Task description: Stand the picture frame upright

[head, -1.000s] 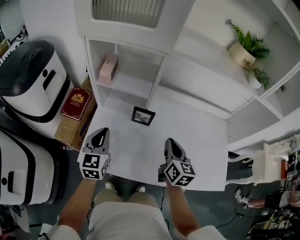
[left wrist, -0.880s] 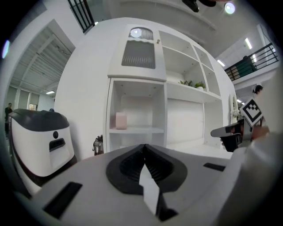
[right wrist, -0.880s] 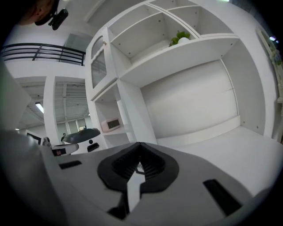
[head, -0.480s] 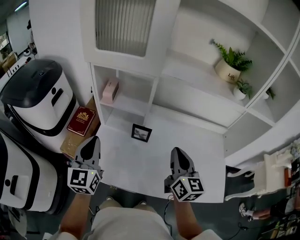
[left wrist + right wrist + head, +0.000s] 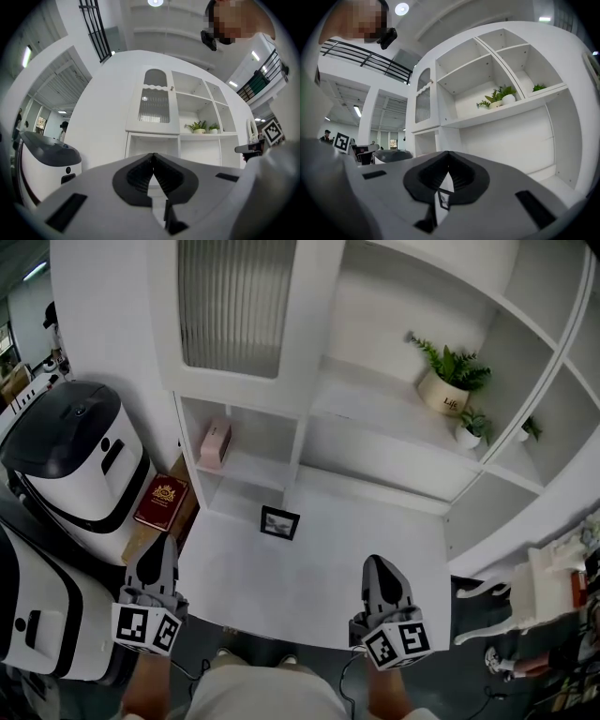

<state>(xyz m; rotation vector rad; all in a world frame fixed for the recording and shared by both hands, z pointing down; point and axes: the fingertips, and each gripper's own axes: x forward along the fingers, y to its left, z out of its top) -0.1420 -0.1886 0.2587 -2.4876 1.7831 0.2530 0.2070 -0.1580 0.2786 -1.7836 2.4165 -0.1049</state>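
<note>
Looking down in the head view, the left gripper (image 5: pixel 162 549) and right gripper (image 5: pixel 379 566) hover at the counter's (image 5: pixel 309 592) near edge, well apart from the picture frame (image 5: pixel 279 522) lying flat near the shelf unit (image 5: pixel 309 427). Left gripper view: fingers (image 5: pixel 136 178) pressed together, nothing between them. Right gripper view: fingers (image 5: pixel 424 176) likewise closed, empty.

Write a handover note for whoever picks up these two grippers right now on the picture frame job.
Left gripper: shut, empty.
Right gripper: shut, empty.
Picture frame: on the white desk, toward the back near the shelf unit, seemingly lying face up; neither gripper touches it.
Done: nothing yet.
To do: reach in, open a gripper, grasp the frame, stand it upright.
</note>
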